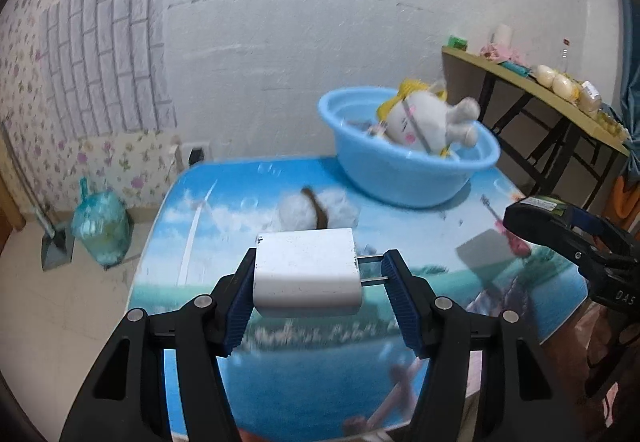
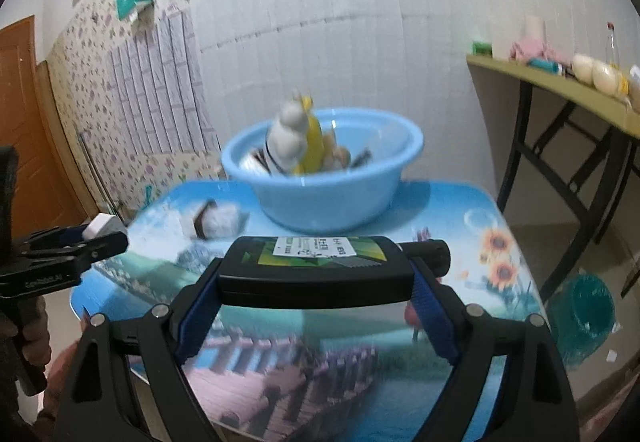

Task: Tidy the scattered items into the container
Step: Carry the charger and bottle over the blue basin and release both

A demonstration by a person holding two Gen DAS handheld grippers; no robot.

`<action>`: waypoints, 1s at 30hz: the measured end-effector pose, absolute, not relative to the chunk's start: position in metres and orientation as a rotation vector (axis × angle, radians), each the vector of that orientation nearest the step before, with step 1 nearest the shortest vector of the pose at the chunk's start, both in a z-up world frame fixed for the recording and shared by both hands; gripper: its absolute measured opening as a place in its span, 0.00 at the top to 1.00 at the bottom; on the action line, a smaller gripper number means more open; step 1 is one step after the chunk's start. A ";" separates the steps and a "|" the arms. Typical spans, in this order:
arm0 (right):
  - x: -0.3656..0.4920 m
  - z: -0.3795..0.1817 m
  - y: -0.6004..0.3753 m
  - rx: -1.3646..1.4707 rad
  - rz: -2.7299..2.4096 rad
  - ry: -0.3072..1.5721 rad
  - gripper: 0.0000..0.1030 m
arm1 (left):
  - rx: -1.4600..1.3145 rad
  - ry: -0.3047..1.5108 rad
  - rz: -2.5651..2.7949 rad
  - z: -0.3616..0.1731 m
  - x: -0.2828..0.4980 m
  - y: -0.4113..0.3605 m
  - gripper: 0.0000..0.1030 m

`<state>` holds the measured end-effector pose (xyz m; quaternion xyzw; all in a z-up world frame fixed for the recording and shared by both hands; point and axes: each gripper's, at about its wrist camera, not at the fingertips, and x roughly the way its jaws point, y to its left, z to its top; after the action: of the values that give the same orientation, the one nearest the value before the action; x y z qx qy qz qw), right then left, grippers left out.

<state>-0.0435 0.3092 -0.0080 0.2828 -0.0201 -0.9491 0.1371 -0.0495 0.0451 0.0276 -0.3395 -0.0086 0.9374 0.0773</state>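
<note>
My left gripper [image 1: 318, 276] is shut on a white plug-in charger [image 1: 306, 272], its two metal prongs against the right pad, held above the picture-printed table [image 1: 280, 362]. My right gripper [image 2: 316, 282] is shut on a flat black bottle with a green and white label [image 2: 316, 268]; the same bottle [image 1: 536, 216] shows at the right of the left wrist view. A light blue basin [image 1: 404, 170] [image 2: 324, 178] stands at the table's far side with a white and yellow plush toy [image 1: 424, 122] in it. A white fluffy item with a brown strap [image 1: 316, 208] [image 2: 214, 222] lies on the table before the basin.
A long table [image 1: 532, 90] with bottles and round yellowish items stands at the right against the wall. A tied green bag [image 1: 102, 228] and a dustpan sit on the floor left. A teal basket [image 2: 584, 318] lies on the floor right.
</note>
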 end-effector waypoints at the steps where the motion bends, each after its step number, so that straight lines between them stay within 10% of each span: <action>1: -0.045 -0.001 0.309 0.793 -2.749 -0.051 0.14 | -1.001 -0.018 2.806 0.034 -0.054 0.047 0.41; 30: -0.170 0.020 0.317 0.664 -2.717 -0.088 0.14 | -0.963 0.057 2.656 0.043 -0.214 0.125 0.41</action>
<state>-0.1702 0.3167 0.0199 0.2337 -0.0310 -0.9567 0.1707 -0.2140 0.1252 0.0429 -0.3365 0.0201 0.9283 0.1570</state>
